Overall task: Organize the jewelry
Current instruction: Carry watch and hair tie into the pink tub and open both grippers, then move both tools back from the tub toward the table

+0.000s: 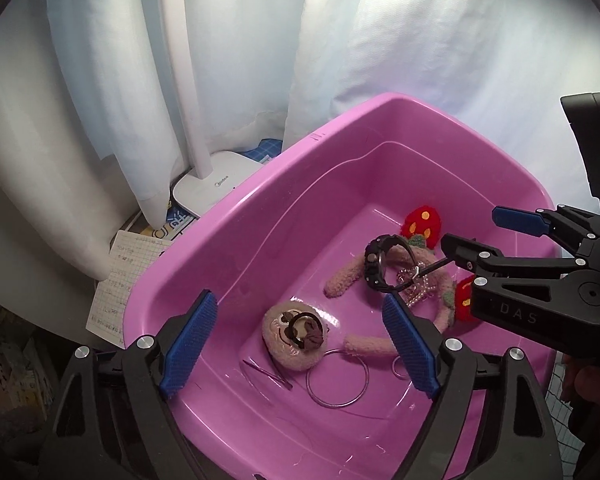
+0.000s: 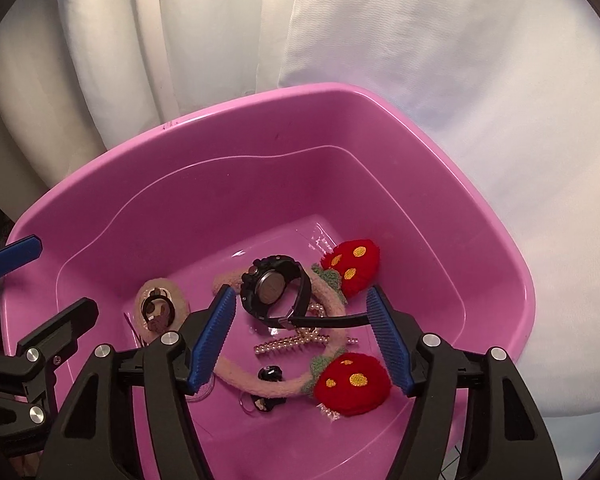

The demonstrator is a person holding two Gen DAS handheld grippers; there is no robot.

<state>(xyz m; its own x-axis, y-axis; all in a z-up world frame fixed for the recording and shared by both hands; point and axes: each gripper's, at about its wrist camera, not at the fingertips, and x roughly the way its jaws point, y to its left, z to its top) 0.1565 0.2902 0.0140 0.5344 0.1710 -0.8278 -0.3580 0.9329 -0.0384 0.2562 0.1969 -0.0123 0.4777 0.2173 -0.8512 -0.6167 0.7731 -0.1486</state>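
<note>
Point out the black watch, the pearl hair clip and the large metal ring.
black watch (image 2: 269,285), right wrist view, on its round case back.
pearl hair clip (image 2: 284,345), right wrist view, on its pearl row.
large metal ring (image 1: 309,384), left wrist view, on its left arc.

Glossy pink plastic tub (image 2: 480,240); fuzzy cloth headband (image 2: 332,304) with woolly red strawberries (image 2: 354,378); matt black watch (image 2: 274,290); shiny metal hoop (image 1: 337,378); ribbed blue gripper pads (image 2: 388,340).

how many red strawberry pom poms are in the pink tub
2. One strawberry pom pom lies toward the far right of the pink tub, just past the black watch. The other is nearer the camera, on the pink fuzzy headband. None seems hidden.
</note>
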